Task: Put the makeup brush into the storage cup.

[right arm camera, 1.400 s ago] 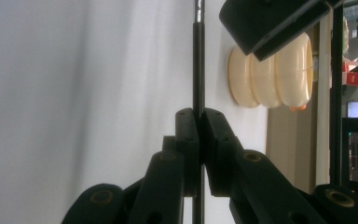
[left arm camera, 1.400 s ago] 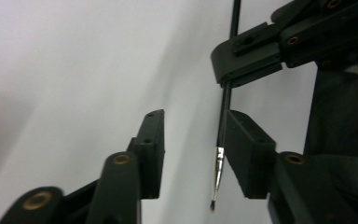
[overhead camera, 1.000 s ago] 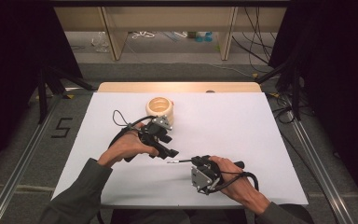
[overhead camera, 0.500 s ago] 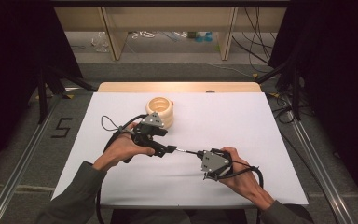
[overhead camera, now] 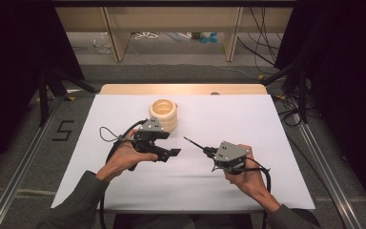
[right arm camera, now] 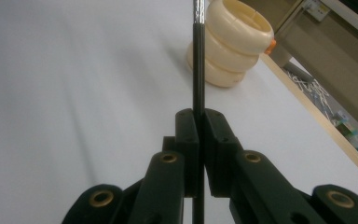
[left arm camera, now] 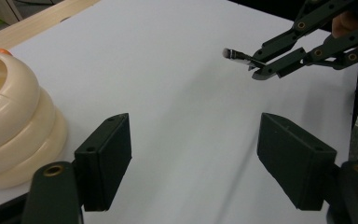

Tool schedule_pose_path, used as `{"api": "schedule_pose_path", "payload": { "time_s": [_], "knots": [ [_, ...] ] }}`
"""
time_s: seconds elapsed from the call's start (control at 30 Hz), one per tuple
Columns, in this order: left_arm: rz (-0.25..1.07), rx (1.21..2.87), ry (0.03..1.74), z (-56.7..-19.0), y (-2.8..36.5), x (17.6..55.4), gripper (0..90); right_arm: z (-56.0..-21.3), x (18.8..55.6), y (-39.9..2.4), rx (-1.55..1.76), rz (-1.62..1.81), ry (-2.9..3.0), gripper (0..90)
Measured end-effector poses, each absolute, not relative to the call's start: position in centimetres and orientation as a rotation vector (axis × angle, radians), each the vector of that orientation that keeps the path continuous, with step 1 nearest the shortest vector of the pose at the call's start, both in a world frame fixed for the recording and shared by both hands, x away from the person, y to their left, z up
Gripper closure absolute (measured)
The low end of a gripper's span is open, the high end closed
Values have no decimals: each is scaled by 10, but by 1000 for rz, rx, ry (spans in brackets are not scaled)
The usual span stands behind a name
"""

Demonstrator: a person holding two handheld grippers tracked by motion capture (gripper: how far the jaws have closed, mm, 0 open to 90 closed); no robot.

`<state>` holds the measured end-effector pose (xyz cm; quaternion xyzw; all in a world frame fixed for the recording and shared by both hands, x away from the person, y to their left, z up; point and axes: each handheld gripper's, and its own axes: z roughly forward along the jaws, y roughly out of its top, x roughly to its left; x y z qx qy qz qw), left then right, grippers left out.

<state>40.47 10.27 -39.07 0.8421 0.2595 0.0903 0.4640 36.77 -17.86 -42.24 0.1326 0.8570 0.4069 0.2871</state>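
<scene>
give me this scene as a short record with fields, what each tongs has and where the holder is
surface: white table top
left tongs: open, nothing between the jaws, which have just been opening
right tongs: shut on a thin black brush, metal-ferruled end pointing away from the hand
brush height: seems held clear of the table
holder: cream ribbed cup, upright, far side of the left tongs
holder contents: cannot tell
</scene>
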Motion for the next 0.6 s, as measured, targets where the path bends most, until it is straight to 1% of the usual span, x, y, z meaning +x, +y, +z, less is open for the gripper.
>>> {"api": "schedule_pose_path", "payload": {
  "time_s": [0.27, 0.3, 0.6],
  "knots": [
    [250, 2022, 640, -394, 100, 402, 264, -420, 370, -179, 430, 1209, 2262, 856],
    [233, 2025, 644, -395, 99, 401, 265, -420, 371, -179, 437, 1222, 2253, 856],
    [222, 1980, 639, -397, 94, 399, 273, -420, 373, -177, 487, 1304, 2244, 856]
  ]
}}
